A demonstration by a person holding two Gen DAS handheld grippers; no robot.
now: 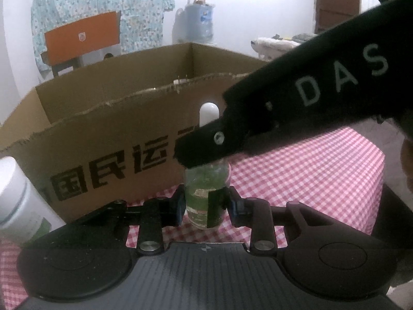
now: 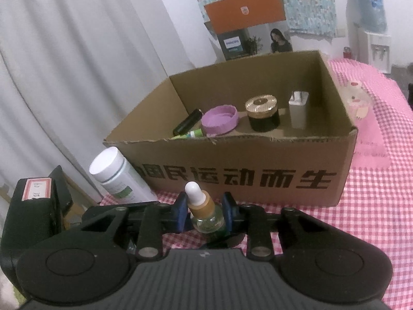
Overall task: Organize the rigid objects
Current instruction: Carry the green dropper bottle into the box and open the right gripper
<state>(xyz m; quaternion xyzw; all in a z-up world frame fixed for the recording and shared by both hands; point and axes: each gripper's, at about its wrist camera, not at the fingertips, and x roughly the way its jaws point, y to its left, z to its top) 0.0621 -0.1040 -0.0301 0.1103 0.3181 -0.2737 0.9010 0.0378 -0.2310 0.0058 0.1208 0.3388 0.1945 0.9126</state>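
Both clamped on one upright dropper bottle point(image 1: 206, 196) on the checked worktop point(image 1: 309, 170), left tongs point(image 1: 206, 206) gripping its glass body, right tongs point(image 2: 204, 210) its collar, cardboard box point(image 2: 258, 178) just beyond.

Dim, hazy indoor light, soft pale glow behind cardboard box point(image 2: 258, 170). Fisheye bending at edges, dark vignette corners. Slight blur beyond claw; no harsh shadows.
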